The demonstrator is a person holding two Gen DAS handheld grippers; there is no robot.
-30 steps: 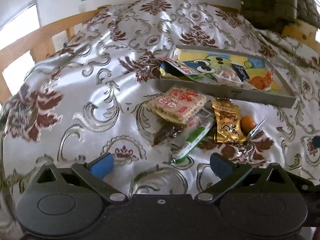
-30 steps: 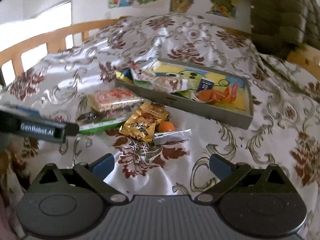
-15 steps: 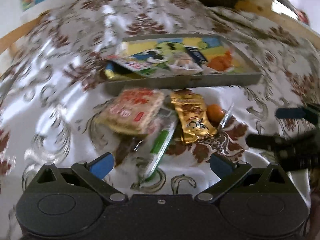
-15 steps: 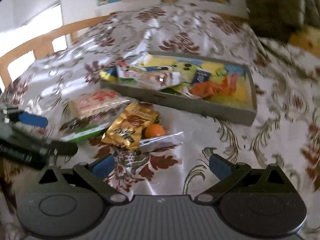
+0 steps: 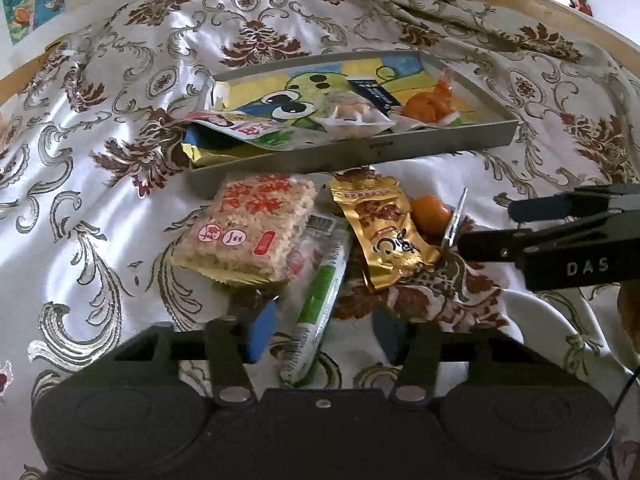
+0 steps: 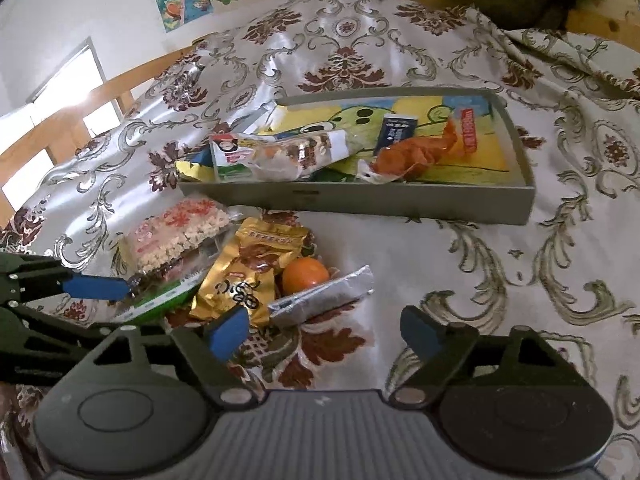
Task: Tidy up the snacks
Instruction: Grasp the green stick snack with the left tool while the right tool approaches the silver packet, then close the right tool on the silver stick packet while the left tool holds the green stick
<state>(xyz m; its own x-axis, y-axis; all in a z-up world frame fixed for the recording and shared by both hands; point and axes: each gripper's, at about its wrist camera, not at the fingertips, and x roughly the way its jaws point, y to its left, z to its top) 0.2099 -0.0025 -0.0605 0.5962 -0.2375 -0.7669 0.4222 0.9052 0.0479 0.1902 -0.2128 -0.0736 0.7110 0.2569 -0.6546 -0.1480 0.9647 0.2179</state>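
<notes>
We count one grey tray on the bed. Outside it lie five snacks: one rice-cracker pack, one green-striped packet, one gold pouch, one orange round and one silver wrapper. Inside the tray we make out at least four packets, overlapping too much for a firm count.

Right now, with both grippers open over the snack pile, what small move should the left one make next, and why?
Probably close the left gripper on the long green-and-white wrapped stick: it already lies between the open blue fingers, outside the grey tray.
</notes>
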